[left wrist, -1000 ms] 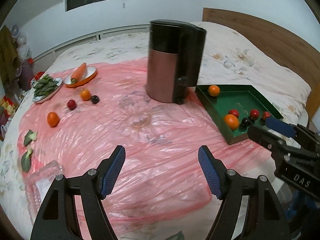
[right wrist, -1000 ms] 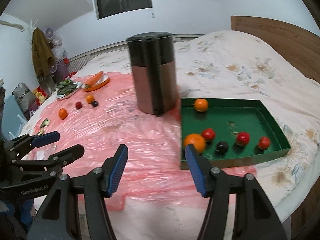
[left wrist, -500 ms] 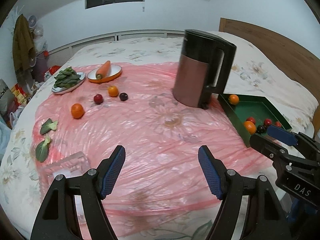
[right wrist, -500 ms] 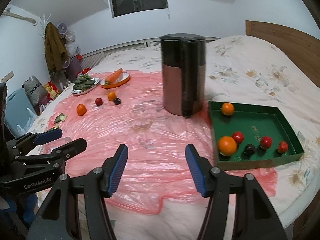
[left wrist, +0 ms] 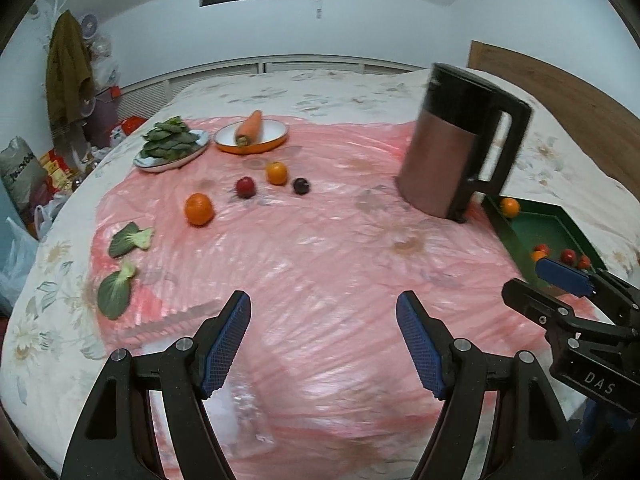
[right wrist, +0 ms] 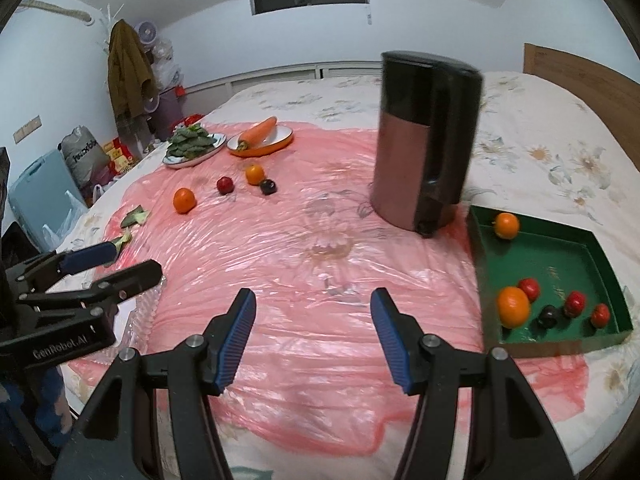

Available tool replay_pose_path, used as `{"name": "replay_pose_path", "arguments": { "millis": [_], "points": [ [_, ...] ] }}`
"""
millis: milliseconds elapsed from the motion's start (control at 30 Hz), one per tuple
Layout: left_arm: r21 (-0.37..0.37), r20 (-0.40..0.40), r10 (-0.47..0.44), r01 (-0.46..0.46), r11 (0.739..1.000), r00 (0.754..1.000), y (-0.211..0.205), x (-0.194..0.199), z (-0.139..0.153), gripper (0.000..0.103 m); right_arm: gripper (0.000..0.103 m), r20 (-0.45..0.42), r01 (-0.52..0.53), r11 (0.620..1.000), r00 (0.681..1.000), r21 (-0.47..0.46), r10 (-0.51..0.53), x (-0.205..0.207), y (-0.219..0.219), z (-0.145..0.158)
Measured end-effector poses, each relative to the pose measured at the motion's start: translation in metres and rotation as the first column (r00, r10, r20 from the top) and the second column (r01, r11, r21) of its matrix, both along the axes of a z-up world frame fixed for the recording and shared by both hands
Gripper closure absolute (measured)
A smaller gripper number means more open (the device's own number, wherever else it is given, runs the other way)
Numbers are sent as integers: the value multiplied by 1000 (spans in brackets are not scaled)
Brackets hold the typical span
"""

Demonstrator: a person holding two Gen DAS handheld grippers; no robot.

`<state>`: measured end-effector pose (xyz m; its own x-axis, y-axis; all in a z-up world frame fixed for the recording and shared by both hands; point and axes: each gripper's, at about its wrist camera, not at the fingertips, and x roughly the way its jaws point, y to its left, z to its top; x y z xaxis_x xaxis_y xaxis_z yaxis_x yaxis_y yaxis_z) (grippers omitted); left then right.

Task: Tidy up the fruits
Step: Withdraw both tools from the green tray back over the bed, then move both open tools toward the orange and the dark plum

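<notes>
Loose fruit lies on the pink plastic sheet at the far left: a large orange [left wrist: 198, 209] [right wrist: 184, 200], a red fruit [left wrist: 245, 187] [right wrist: 225, 185], a small orange [left wrist: 277, 173] [right wrist: 254, 174] and a dark plum [left wrist: 301, 186] [right wrist: 268, 187]. A green tray [right wrist: 560, 256] [left wrist: 552, 228] on the right holds several fruits, among them an orange [right wrist: 513, 306]. My left gripper [left wrist: 324, 344] is open and empty above the sheet. My right gripper [right wrist: 314, 334] is also open and empty, left of the tray.
A tall copper and black kettle [left wrist: 456, 164] [right wrist: 426, 160] stands between the loose fruit and the tray. At the back are a plate of greens [left wrist: 172, 146] and an orange bowl with a carrot [left wrist: 251, 136]. Leaves [left wrist: 120, 264] lie left; a clear tray [right wrist: 140, 312] sits near.
Both grippers have swept to the left across the bed. The loose fruit now lies nearer the middle of the views, and the green tray has slid toward the right edge.
</notes>
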<state>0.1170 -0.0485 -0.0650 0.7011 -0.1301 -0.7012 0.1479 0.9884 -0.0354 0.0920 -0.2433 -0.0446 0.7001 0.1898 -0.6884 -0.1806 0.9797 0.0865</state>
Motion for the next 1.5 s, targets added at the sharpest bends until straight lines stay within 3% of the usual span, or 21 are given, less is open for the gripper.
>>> {"name": "replay_pose_path", "arguments": {
  "millis": [567, 967, 1500],
  "points": [
    [61, -41, 130, -128, 990, 991, 75, 63, -16, 33, 11, -15, -123, 992, 992, 37, 123, 68, 49, -17],
    [110, -34, 145, -141, 984, 989, 82, 109, -19, 33, 11, -36, -149, 987, 988, 63, 151, 119, 64, -34],
    [133, -38, 162, -156, 979, 986, 93, 142, -30, 33, 13, -56, -189, 979, 980, 75, 194, 162, 89, -51]
  ]
}}
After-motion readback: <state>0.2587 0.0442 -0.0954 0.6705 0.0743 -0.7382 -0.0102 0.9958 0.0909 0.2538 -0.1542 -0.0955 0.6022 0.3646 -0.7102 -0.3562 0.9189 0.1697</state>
